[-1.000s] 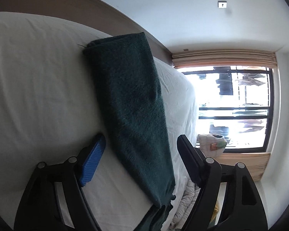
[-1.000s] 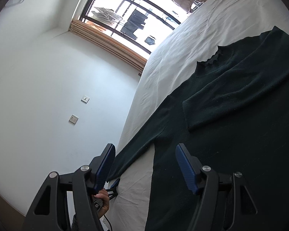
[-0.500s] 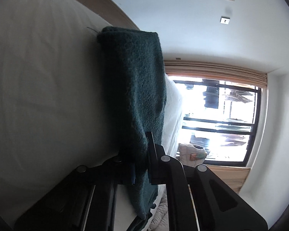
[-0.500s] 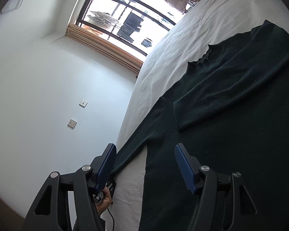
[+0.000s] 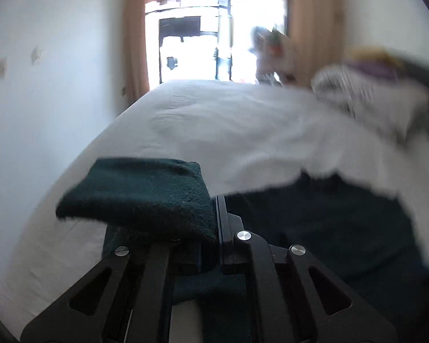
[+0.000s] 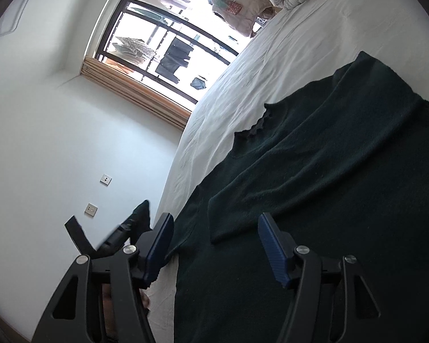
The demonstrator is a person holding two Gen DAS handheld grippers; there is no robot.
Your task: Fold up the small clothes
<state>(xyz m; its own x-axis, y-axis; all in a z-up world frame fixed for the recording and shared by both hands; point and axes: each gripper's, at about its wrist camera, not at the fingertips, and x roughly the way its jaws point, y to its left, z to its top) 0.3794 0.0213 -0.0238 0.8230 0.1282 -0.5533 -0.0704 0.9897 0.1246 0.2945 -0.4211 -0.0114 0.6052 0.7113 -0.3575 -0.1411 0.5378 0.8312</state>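
Left gripper [image 5: 211, 223] clamped on the sleeve [image 5: 140, 194] of the dark green sweater [image 6: 314, 200], cuff lifted off the bed [image 6: 271, 65] (left view blurred). Sweater body flat on the white sheet, other sleeve folded across it. Right gripper [image 6: 214, 245] above it, jaws apart, empty.

A dark green sweater [image 6: 343, 200] lies on a white sheet [image 6: 286, 65], near blue-padded black claws [image 6: 214, 245].

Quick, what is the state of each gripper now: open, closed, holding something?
Left gripper: closed on the sweater's sleeve.
Right gripper: open, holding nothing, above the sweater.
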